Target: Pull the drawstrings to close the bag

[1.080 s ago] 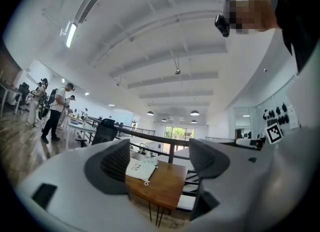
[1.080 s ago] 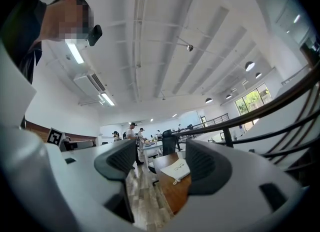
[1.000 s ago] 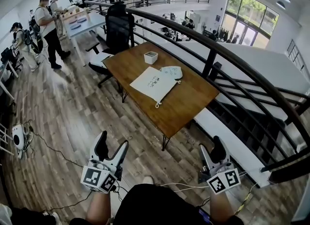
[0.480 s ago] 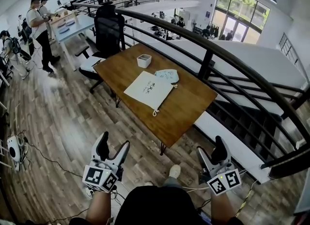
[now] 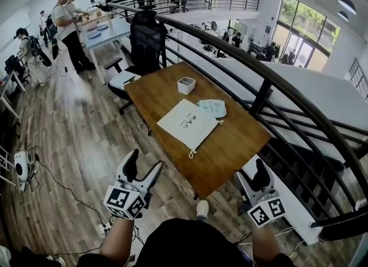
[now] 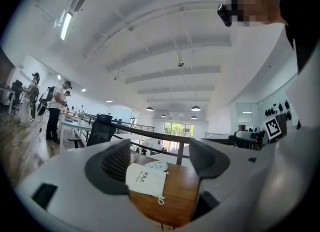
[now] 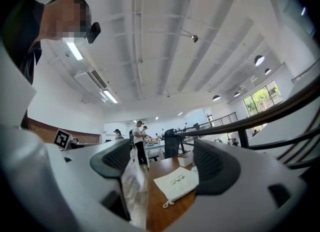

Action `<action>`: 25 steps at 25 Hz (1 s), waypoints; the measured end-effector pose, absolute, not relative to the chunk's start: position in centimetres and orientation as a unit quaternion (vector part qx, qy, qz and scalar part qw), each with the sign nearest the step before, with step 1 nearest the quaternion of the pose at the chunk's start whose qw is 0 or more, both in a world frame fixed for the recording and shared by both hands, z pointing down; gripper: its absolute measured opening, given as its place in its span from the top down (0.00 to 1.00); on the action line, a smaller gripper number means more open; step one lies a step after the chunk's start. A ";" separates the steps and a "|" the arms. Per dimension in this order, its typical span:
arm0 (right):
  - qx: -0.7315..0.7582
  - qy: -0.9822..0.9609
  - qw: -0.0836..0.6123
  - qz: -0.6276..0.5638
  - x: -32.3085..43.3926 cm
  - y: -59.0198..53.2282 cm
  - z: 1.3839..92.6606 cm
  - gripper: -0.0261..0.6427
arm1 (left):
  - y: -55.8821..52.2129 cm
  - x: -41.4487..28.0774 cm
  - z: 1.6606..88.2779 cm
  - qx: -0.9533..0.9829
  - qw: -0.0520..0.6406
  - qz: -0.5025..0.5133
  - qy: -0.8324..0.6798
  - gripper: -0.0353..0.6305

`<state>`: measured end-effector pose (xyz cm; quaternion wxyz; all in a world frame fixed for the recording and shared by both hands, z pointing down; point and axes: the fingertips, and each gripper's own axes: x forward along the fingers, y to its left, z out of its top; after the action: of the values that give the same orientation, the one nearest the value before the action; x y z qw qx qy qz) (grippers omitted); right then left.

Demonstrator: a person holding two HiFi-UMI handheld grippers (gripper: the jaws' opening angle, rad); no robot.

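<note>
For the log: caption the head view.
Left tongs open, right tongs just opened wider, both empty, facing the table; drawstring bag lies flat.

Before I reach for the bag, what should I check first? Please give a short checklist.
1. Bag lies flat on table: ok.
2. Cord end free, toward you: ok.
3. Left hand-held gripper open, empty: ok.
4. Right hand-held gripper jaws have just been opening, nothing between them: ok.
5. Both within reach of the bag: not ok, both short of the table.
6. Second cord end: cannot tell.

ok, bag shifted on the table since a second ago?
No. The bag keeps its place on the table, same gap to the white box.
</note>
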<state>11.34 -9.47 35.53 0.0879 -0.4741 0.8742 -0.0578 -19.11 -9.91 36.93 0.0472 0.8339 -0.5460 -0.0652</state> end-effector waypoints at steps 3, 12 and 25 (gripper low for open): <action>-0.455 0.884 0.085 -0.065 11.4 -12.7 35.9 0.39 | -12.1 -18.4 37.6 0.826 0.055 -0.052 -0.558 0.40; -0.443 0.889 0.077 -0.090 14.2 -20.8 39.0 0.40 | -19.1 -11.8 44.3 0.836 0.106 0.017 -0.539 0.40; -0.439 0.885 0.025 -0.154 20.3 -26.1 44.2 0.41 | -24.4 -5.3 58.3 0.802 0.210 0.149 -0.539 0.56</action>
<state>20.27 -26.11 44.24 0.0255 -0.4393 0.8846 -0.1545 -5.33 -24.40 58.25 0.2098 0.8021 -0.5390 0.1485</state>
